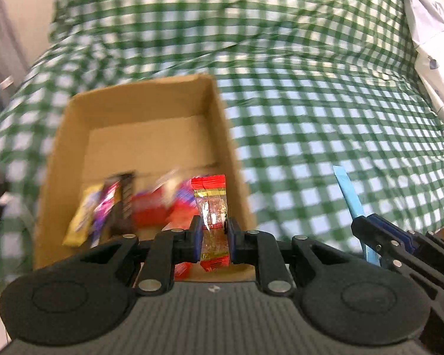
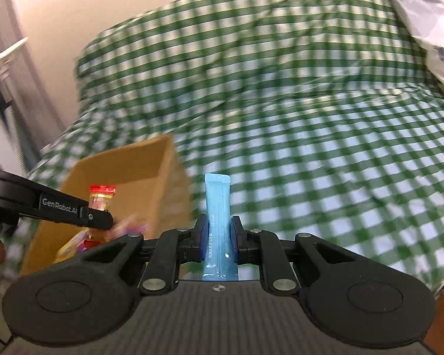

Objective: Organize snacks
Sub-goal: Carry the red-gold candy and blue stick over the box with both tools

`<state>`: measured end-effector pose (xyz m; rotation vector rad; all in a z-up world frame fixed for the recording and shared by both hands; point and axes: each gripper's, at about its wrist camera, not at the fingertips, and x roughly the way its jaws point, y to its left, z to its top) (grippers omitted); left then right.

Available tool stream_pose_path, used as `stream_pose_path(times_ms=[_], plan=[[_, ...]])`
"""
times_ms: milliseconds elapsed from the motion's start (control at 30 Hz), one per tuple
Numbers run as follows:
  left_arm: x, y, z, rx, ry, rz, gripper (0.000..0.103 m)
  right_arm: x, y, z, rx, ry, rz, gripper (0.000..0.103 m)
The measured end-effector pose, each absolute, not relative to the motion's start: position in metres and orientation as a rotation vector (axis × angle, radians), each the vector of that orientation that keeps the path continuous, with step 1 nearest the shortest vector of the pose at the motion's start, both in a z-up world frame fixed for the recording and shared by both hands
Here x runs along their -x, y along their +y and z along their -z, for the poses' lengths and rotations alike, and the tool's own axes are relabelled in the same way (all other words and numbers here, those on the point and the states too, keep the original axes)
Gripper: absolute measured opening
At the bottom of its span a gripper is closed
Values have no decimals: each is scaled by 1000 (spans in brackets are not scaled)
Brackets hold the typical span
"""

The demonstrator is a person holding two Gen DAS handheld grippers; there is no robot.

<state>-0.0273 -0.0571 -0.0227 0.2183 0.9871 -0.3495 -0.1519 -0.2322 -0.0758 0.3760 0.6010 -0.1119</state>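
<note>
My left gripper (image 1: 213, 235) is shut on a red and clear snack packet (image 1: 211, 207), held upright above the near end of an open cardboard box (image 1: 151, 103). Several snacks lie blurred in the box: a yellow bar (image 1: 83, 219), a purple one, a dark one and red packs (image 1: 151, 210). My right gripper (image 2: 218, 236) is shut on a light blue stick pack (image 2: 218, 207) that stands upright, to the right of the box (image 2: 151, 162). In the left wrist view the right gripper (image 1: 370, 230) and the blue pack (image 1: 347, 195) show at right. The left gripper (image 2: 100, 216) with its red packet (image 2: 101, 196) shows in the right wrist view.
A green and white checked cloth (image 1: 310, 103) covers the bed around the box. A pale patterned pillow or sheet (image 1: 429, 29) lies at the far right. A cream wall (image 2: 74, 14) and a white rail (image 2: 6, 56) stand at the left. The scene is motion-blurred.
</note>
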Motion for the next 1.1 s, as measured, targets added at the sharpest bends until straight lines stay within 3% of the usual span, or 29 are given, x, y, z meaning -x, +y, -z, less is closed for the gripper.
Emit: stream_pose_path(times_ms=[400, 1100], plan=[[66, 63, 25, -128, 977, 239, 19, 173, -119, 57, -257, 630, -30, 17], [28, 67, 27, -114, 952, 229, 19, 133, -104, 61, -195, 685, -37, 17]])
